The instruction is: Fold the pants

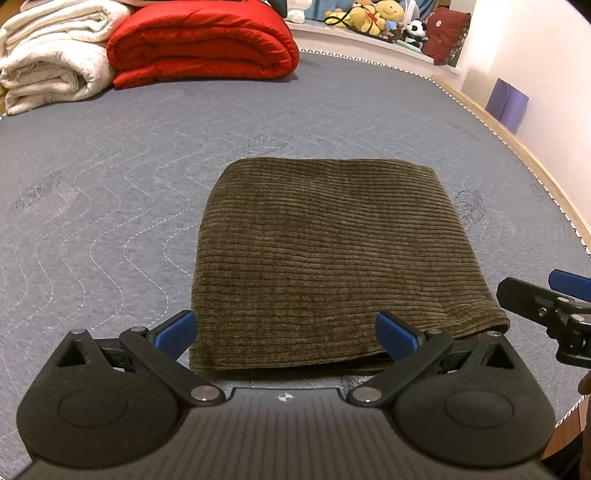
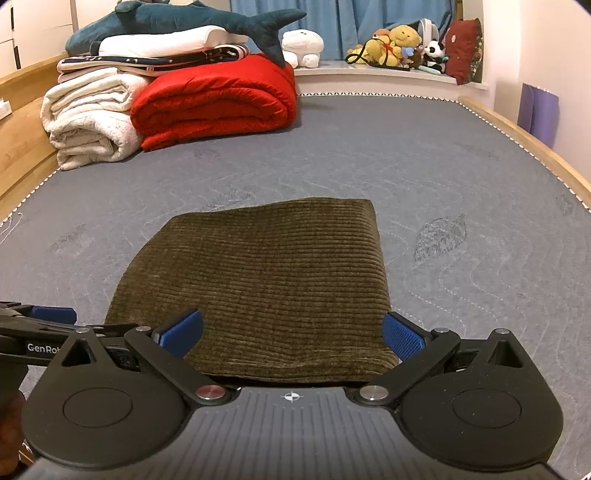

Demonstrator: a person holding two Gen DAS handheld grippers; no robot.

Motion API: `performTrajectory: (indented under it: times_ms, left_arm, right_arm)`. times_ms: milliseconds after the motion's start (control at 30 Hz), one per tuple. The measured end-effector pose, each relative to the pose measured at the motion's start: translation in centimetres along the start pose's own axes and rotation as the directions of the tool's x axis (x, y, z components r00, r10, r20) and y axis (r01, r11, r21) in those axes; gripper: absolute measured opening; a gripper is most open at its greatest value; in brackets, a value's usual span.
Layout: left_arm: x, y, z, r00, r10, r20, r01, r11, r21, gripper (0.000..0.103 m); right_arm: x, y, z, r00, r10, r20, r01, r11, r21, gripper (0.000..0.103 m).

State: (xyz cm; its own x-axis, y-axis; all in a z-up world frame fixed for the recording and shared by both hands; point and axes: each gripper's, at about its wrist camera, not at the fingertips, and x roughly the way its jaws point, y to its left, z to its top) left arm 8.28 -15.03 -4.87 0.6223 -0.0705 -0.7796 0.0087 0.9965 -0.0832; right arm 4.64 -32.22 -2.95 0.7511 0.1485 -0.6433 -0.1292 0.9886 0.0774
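The olive-brown corduroy pants (image 1: 314,251) lie folded into a compact rectangle on the grey mattress (image 1: 92,206); they also show in the right wrist view (image 2: 258,280). My left gripper (image 1: 286,332) is open, its blue pads spread wide over the near edge of the pants, holding nothing. My right gripper (image 2: 291,334) is open too, its pads either side of the near right part of the pants. The right gripper shows at the right edge of the left wrist view (image 1: 550,310). The left gripper shows at the left edge of the right wrist view (image 2: 40,328).
A red folded quilt (image 2: 218,99) and white rolled blankets (image 2: 88,118) sit at the far left of the mattress. A shark plush (image 2: 184,22) lies on top. Stuffed toys (image 2: 395,44) line the far ledge. The wooden bed frame (image 2: 517,136) runs along the right.
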Motion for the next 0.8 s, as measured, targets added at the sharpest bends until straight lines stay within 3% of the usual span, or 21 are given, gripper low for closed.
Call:
performTrajectory:
  times_ms: [800]
  left_arm:
    - [-0.07, -0.11, -0.06, 1.0, -0.001, 0.004, 0.001, 1.0, 0.005, 0.103]
  right_arm:
    - [0.04, -0.11, -0.09, 1.0, 0.003, 0.0, -0.003, 1.0, -0.002, 0.102]
